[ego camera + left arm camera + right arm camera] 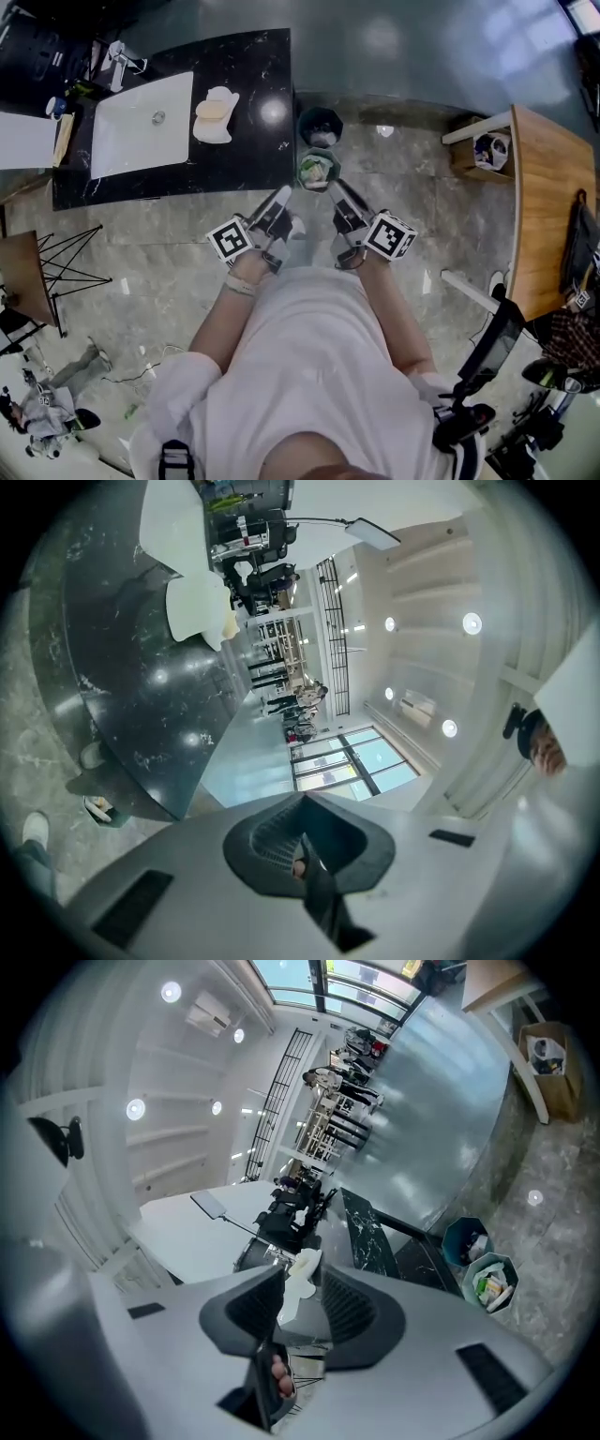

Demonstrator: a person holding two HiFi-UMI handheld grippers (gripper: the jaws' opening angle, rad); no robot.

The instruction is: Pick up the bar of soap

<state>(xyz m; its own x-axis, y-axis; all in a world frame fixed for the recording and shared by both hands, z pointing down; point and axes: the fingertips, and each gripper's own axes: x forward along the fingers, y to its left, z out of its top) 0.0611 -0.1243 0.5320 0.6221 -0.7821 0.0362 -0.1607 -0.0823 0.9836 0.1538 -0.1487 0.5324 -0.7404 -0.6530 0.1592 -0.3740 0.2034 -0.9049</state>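
Observation:
The pale yellow bar of soap [214, 108] lies on a white dish [214, 129] on the black countertop [253, 84], just right of the white sink [141, 122]. Both grippers are held level in front of the person, well short of the counter. My left gripper [281, 195] has its jaws together with nothing in them. My right gripper [336, 186] keeps a narrow gap between its jaws, also with nothing in it. The left gripper view shows the dish [195, 607] far off at the upper left. In the right gripper view the dish [302, 1277] shows through the gap.
Two waste bins stand on the floor at the counter's corner, right ahead of the grippers: a dark one [321, 125] and a green one with rubbish [319, 169]. A wooden table [553, 206] and a cardboard box [487, 150] are at the right. A faucet [120, 61] stands behind the sink.

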